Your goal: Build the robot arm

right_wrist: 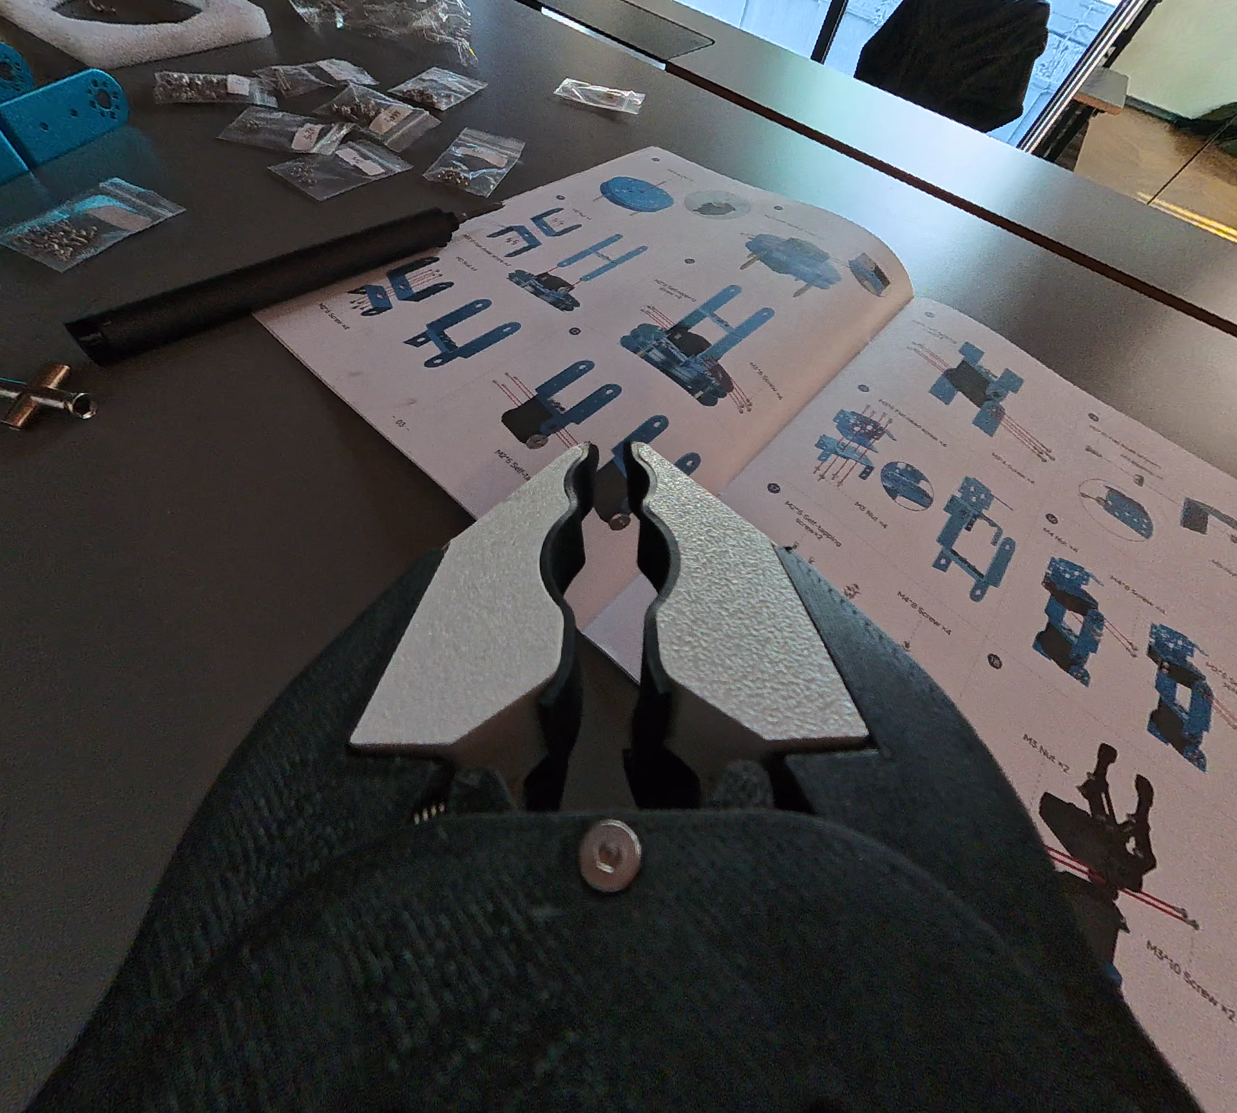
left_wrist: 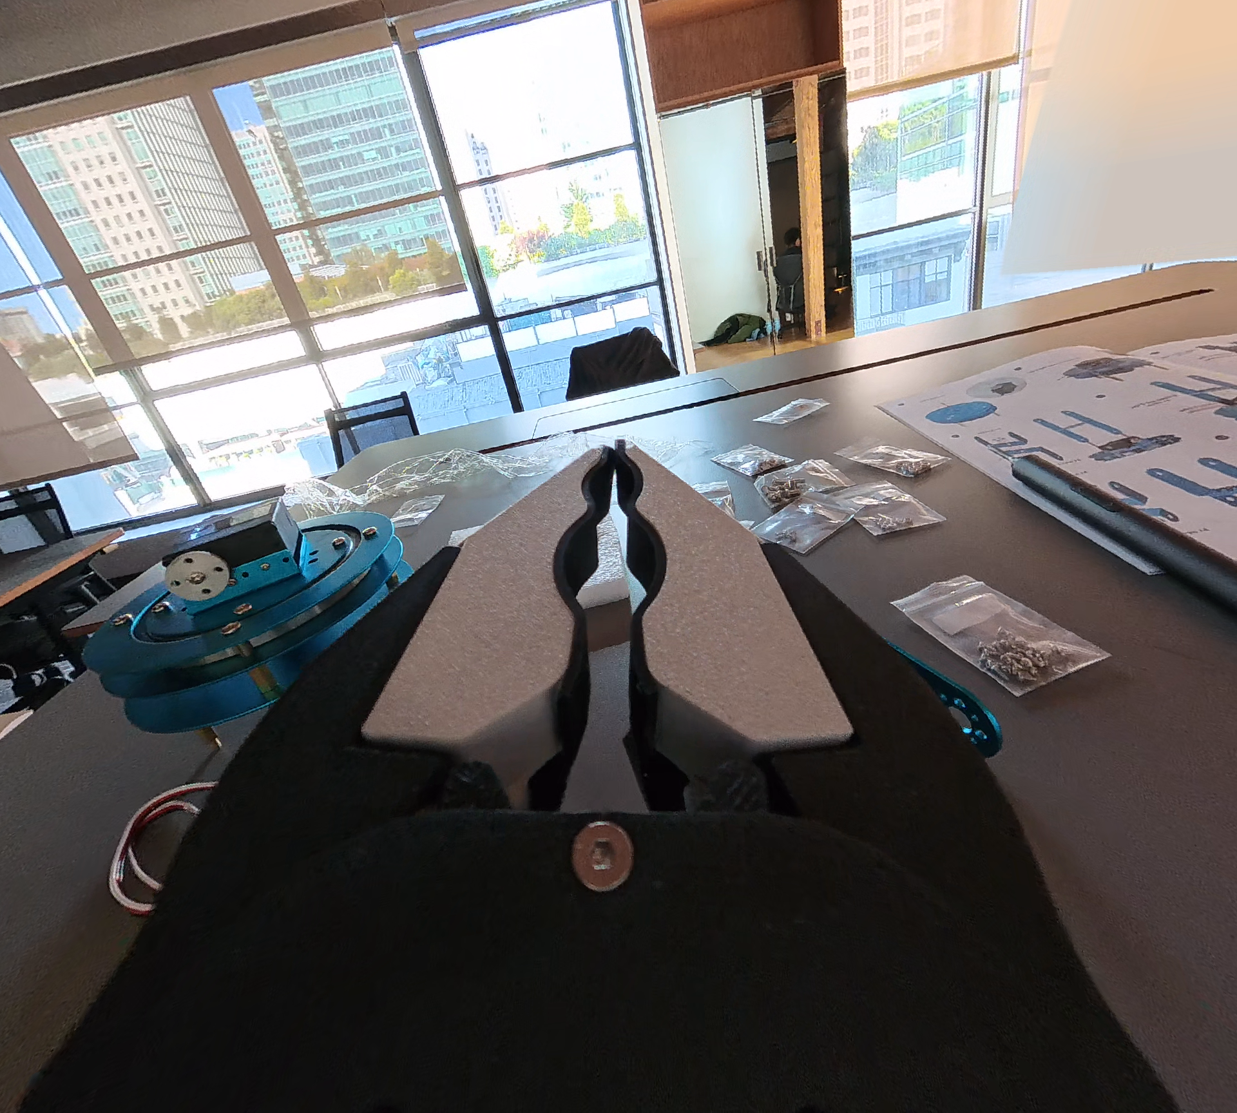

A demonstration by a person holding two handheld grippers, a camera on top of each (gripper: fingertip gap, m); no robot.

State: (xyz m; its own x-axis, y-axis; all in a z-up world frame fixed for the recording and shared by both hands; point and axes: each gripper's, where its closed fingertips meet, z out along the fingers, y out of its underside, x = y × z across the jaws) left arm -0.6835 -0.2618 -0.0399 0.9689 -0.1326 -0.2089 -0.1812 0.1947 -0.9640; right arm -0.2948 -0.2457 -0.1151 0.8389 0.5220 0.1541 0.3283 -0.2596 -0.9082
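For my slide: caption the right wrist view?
Empty gripper, slightly open, above an open booklet beside a black tool.

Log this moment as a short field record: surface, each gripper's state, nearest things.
surface: dark table
left gripper: shut, empty, above the table
left nearest: blue round assembly
right gripper: slightly open, empty, over the open manual
also: black driver, screw bags, white foam
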